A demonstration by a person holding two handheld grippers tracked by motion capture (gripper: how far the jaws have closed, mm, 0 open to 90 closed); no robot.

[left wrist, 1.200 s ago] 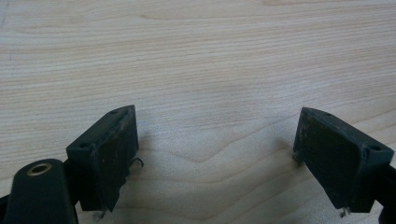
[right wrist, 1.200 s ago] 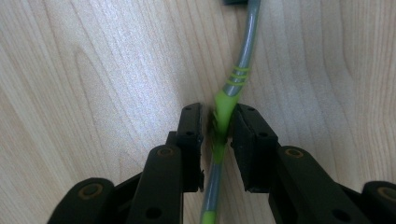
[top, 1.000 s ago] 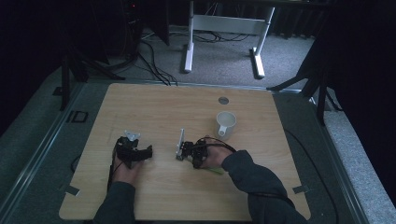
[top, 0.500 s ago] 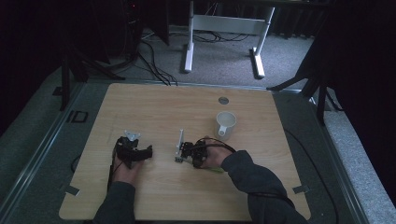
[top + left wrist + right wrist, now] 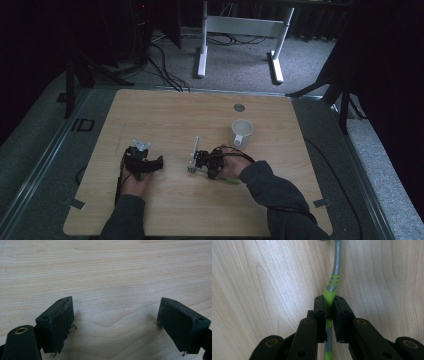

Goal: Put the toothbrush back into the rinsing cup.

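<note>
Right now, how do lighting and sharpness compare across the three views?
High view: dim and soft, surroundings nearly black, only the table lit. Left gripper view: bright, even, wood grain crisp, faint shadows under the left hand-held gripper. Right gripper view: bright; the toothbrush in the right hand-held gripper is sharp.

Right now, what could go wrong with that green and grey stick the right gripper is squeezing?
The right gripper pinches the toothbrush on its narrow green part, far from the head, so it might twist or slip when lifted. In the high view the white cup stands close behind that hand, so a quick swing could tip it. The left gripper rests open on the wooden table, too far off to help steady anything.
</note>
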